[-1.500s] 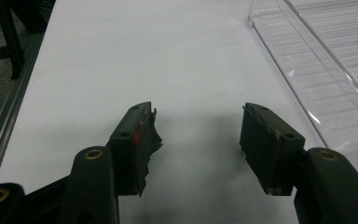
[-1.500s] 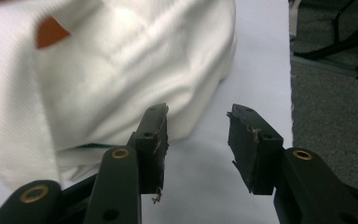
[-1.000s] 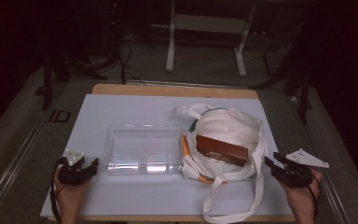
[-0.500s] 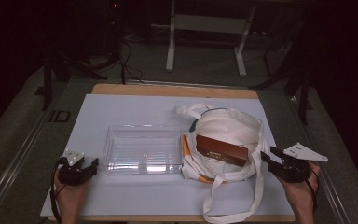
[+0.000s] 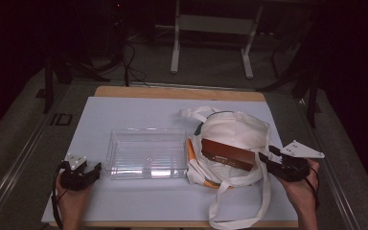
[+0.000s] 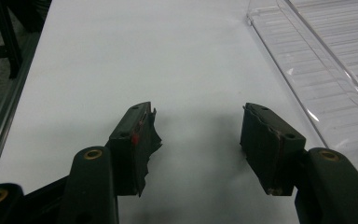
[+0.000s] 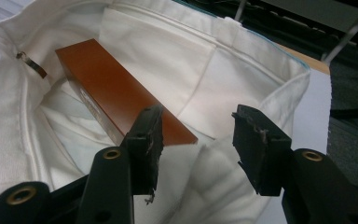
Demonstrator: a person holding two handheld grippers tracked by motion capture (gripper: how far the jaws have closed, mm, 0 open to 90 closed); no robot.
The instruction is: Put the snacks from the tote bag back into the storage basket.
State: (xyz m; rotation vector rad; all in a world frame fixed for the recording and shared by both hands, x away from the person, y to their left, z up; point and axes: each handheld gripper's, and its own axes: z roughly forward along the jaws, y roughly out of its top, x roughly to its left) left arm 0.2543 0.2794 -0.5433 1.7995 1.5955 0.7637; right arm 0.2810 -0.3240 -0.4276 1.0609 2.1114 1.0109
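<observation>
- High view: we take the long reddish-brown rectangular box (image 5: 227,154) as our landmark. It lies on top of the white cloth tote bag (image 5: 235,132), its long axis running from the upper left down toward the right, so its lower right end points at the right gripper (image 5: 274,160). That gripper sits just beside this end, jaws apart and aimed at it, with nothing between them. The left gripper (image 5: 88,172) rests well apart from the box, on the far side of the clear rectangular plastic tray (image 5: 146,152), which stands between them. Its jaws are spread too and hold nothing. We judge the right hand to be the nearer one by far, so any grasp of the box should fall to it.
- Left gripper view: we see the two black jaws standing wide over the bare white table sheet (image 6: 121,60), with a corner of the clear tray to their right. The box lies beyond that tray, out of this gripper's reach as it sits.
- Right gripper view: the brown box (image 7: 116,98) lies ahead and left of the parted jaws, resting in the white bag's folds. Its near corner falls just beside the left jaw's tip, and its length runs away up and left. We judge that the jaws need a shift left to straddle the box across its narrow width.
</observation>
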